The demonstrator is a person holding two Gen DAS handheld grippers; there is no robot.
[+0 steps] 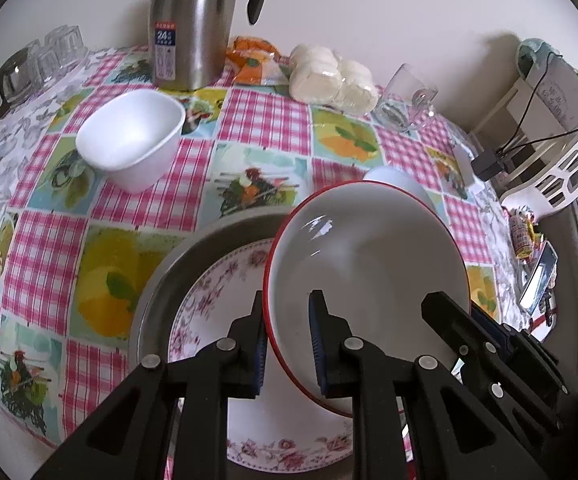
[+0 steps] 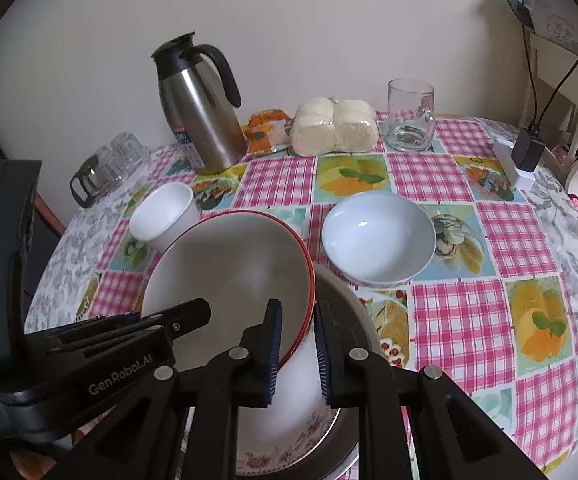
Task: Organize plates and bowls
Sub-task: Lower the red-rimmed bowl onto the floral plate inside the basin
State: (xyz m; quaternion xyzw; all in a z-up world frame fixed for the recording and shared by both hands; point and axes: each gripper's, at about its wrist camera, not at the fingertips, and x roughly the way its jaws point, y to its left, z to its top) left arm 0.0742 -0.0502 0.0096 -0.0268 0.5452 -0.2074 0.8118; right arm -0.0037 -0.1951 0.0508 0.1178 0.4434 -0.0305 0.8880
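A red-rimmed white bowl is held above a floral plate that lies in a steel plate. My left gripper is shut on the bowl's left rim, one finger inside and one outside. My right gripper is shut on its right rim the same way. A square white bowl stands at the back left. A round pale-blue bowl stands to the right; the left wrist view shows only its edge.
At the back of the checked tablecloth stand a steel thermos jug, a snack packet, wrapped buns and a glass mug. Glasses are far left; a charger far right.
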